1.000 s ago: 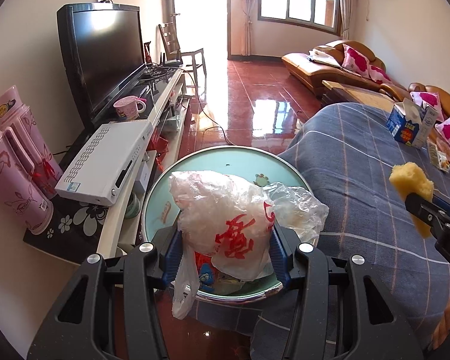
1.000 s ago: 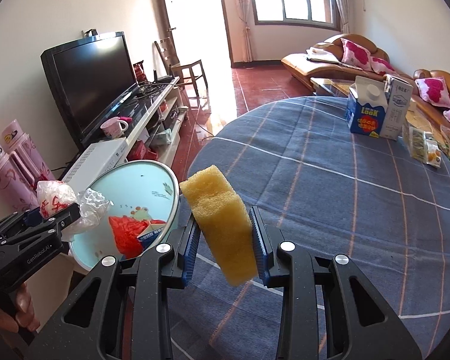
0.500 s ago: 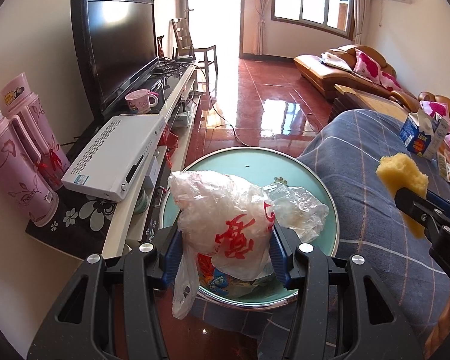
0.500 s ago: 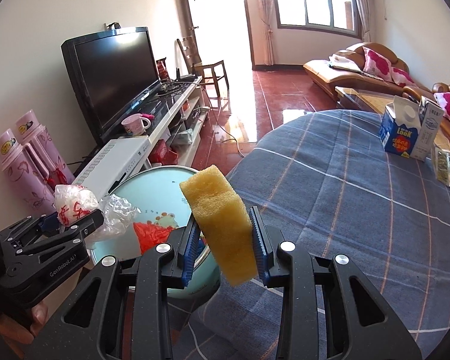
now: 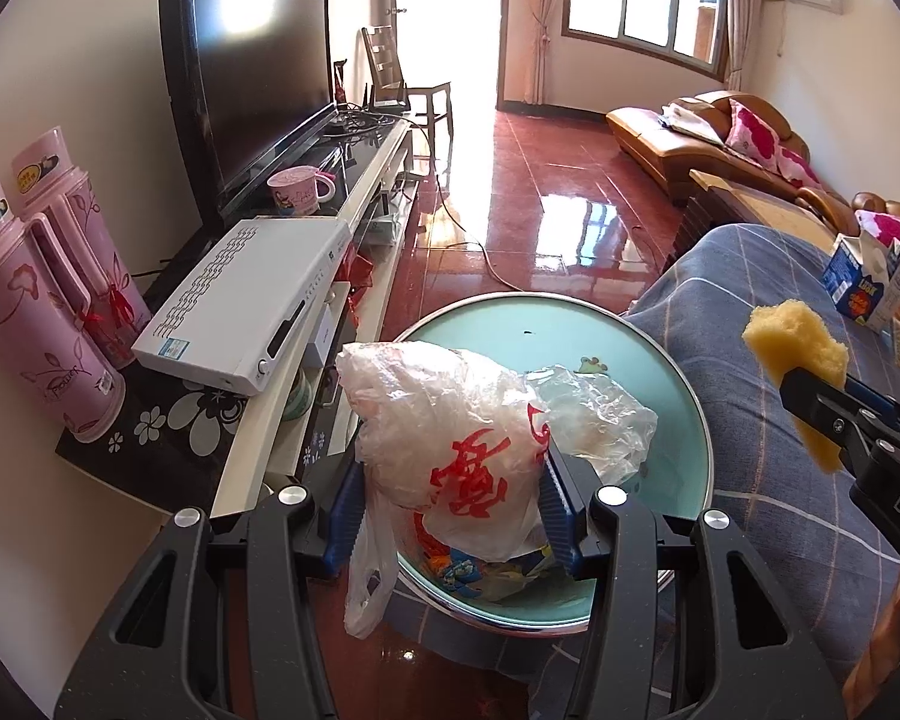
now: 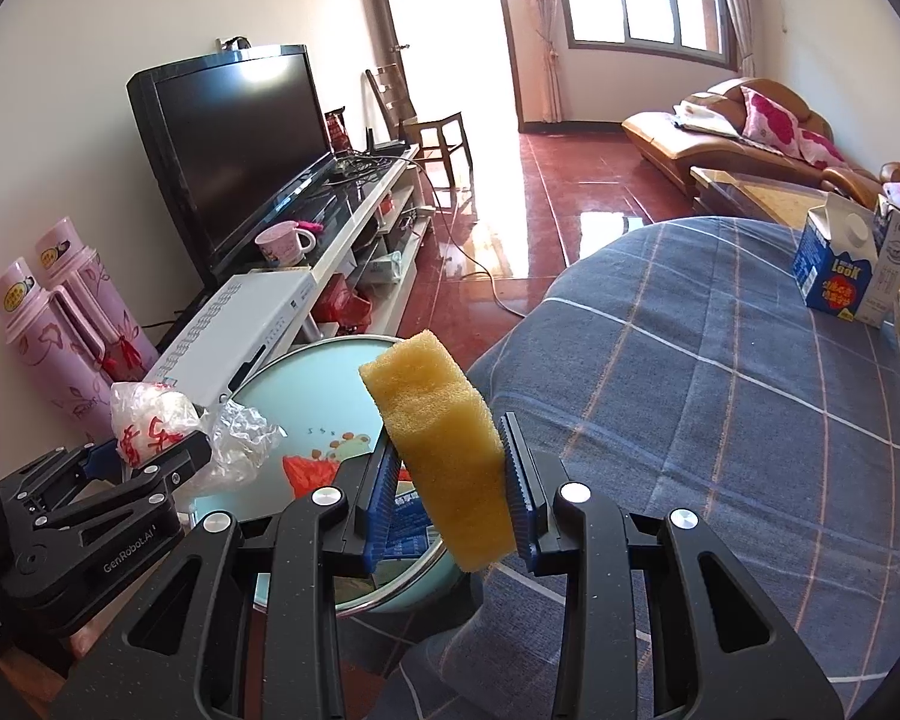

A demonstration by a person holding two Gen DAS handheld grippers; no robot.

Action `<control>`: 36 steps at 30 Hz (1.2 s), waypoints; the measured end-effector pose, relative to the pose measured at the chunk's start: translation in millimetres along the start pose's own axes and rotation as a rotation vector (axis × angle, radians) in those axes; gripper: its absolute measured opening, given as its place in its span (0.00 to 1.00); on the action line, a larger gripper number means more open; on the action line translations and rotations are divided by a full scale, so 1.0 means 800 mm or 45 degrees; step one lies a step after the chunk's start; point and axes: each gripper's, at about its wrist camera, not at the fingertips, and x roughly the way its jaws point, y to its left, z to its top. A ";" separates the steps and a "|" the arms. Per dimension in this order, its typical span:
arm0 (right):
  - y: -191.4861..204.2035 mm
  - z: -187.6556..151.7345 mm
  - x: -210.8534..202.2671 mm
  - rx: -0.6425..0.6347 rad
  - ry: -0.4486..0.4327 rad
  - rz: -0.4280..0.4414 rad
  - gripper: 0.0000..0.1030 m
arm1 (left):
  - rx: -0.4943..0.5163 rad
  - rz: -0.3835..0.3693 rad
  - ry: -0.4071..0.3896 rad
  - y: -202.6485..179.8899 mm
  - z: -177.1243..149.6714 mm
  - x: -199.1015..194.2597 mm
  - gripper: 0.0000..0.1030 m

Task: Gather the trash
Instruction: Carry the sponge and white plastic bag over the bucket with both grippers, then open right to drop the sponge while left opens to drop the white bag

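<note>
Both grippers lifted; one bag, one sponge clamped

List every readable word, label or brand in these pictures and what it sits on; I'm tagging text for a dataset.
"GenRobot.AI" on the left tool body.
"DAS", cut off at the frame edge, on the right tool body.
"LOOK" on the blue milk carton.
"Power" on a pink thermos.
A large red Chinese character on the plastic bag; I cannot read it reliably.
Yellow thermos lid stickers and the white set-top box label: too small to read.
</note>
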 end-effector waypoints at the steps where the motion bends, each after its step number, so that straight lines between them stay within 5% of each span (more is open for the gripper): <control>1: 0.000 0.000 0.003 0.000 0.004 0.003 0.33 | 0.002 0.002 0.003 0.000 0.000 0.002 0.48; 36: 0.012 0.009 0.115 0.018 0.209 0.070 0.35 | -0.023 0.014 0.195 0.005 0.006 0.082 0.48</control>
